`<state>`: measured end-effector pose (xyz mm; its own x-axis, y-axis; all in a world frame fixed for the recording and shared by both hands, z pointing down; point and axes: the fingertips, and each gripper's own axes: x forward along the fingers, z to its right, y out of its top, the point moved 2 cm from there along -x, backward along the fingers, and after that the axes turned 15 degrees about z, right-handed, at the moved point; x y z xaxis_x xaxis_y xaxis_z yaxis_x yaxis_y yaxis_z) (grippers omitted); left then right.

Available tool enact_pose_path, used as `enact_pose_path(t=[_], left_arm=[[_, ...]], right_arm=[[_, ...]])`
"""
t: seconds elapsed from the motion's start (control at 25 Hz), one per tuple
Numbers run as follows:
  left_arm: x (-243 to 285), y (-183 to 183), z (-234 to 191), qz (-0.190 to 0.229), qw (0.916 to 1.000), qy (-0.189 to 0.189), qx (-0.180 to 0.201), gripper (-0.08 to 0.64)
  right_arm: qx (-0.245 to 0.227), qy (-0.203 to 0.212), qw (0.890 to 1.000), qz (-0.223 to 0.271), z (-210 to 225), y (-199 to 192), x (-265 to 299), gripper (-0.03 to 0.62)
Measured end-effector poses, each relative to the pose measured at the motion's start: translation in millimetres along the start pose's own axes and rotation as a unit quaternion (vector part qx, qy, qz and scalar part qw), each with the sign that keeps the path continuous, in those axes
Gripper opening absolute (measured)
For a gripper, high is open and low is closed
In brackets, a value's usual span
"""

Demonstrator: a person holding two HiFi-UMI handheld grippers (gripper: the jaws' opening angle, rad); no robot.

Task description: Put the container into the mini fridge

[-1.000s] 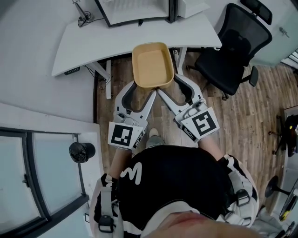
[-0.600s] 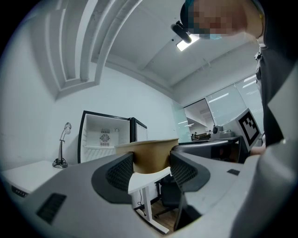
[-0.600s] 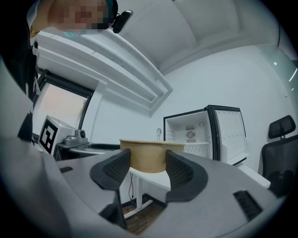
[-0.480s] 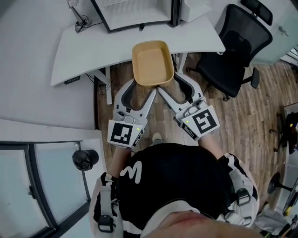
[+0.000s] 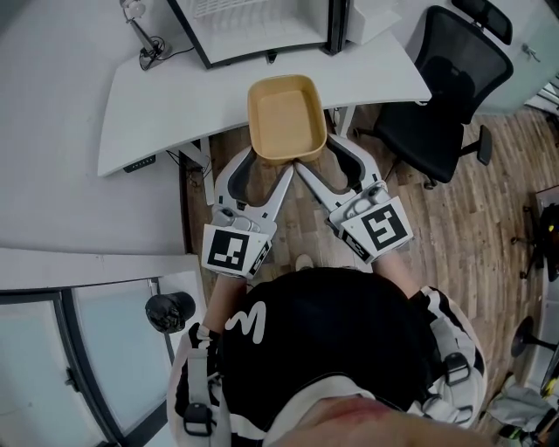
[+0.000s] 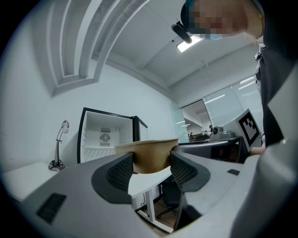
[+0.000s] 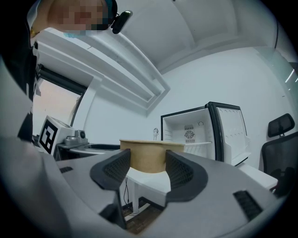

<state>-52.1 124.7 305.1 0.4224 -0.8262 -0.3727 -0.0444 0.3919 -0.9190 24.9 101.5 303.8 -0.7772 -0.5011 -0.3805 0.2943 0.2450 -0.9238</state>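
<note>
A tan, empty rectangular container (image 5: 286, 120) hangs in the air over the front edge of the white desk (image 5: 157, 105). Both grippers hold its near end: my left gripper (image 5: 271, 162) is shut on the near-left part, my right gripper (image 5: 319, 159) on the near-right part. In the left gripper view the container (image 6: 150, 155) sits clamped between the dark ribbed pads (image 6: 120, 171). The right gripper view shows the container (image 7: 149, 157) the same way. The mini fridge (image 5: 262, 26) stands on the desk beyond it, door open, its white inside (image 6: 104, 137) (image 7: 188, 135) showing.
A small desk lamp (image 5: 138, 26) stands left of the fridge. A black office chair (image 5: 450, 87) is at the right on the wooden floor (image 5: 472, 218). A glass partition (image 5: 52, 367) and a black round object (image 5: 169, 311) lie at the lower left.
The person has stepped forward toward the desk. The container, held the same way by both grippers, is nearer the open fridge and now reaches over the desk edge.
</note>
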Motion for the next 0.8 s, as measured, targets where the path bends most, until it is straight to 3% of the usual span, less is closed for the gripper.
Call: enact_pose_path(t=[0.24,0.8], left_arm=[[0.9,-5.9,-8.6,0.001,1.0000,-0.007,-0.005,0.250],[9.1,-6.7,-11.9,0.006,1.0000,0.002,-0.004,0.250]], right_arm=[[0.009,-0.013,1.000,-0.007,1.4,-9.3,4.9,0.249],[0.002,-0.002,1.000,-0.004,9.0,-7.2,11.6,0.249]])
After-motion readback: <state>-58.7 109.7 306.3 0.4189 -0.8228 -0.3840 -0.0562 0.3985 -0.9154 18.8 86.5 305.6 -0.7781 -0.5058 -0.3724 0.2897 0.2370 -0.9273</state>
